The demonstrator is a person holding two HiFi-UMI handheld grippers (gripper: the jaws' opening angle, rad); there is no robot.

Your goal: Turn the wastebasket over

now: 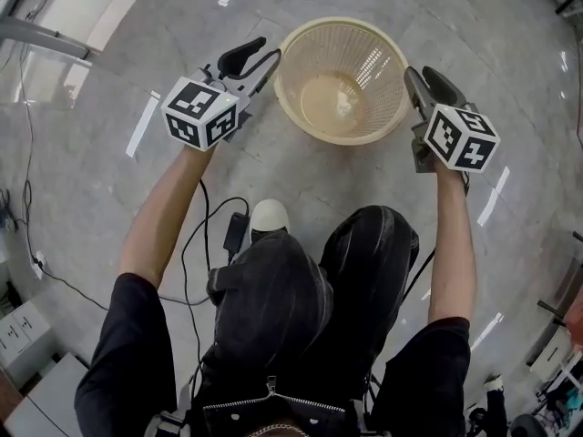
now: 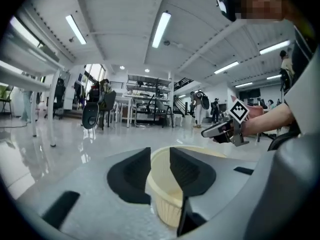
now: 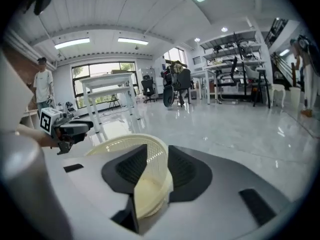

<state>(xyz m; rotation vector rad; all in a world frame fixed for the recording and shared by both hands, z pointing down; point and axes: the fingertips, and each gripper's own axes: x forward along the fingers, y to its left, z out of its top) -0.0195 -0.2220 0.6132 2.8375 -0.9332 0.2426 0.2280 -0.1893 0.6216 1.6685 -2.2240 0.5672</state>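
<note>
A cream mesh wastebasket (image 1: 314,57) stands upright on the shiny grey floor, mouth up and empty. My left gripper (image 1: 267,53) hangs at its left rim with the jaws apart. In the left gripper view the wastebasket (image 2: 167,204) shows in the gap of that gripper (image 2: 160,171), with no pad clearly pressing on it. My right gripper (image 1: 426,78) is at the right rim. In the right gripper view the mesh wall (image 3: 150,194) runs between the parted jaws of that gripper (image 3: 157,171), loose. Each gripper sees the other across the basket: right gripper (image 2: 220,131), left gripper (image 3: 70,129).
The person's bent legs in black trousers (image 1: 301,289) and a white shoe (image 1: 269,215) are just behind the basket. A black cable (image 1: 205,235) trails on the floor at the left, near white tape strips (image 1: 141,126). Tables (image 3: 107,99) and chairs stand far off.
</note>
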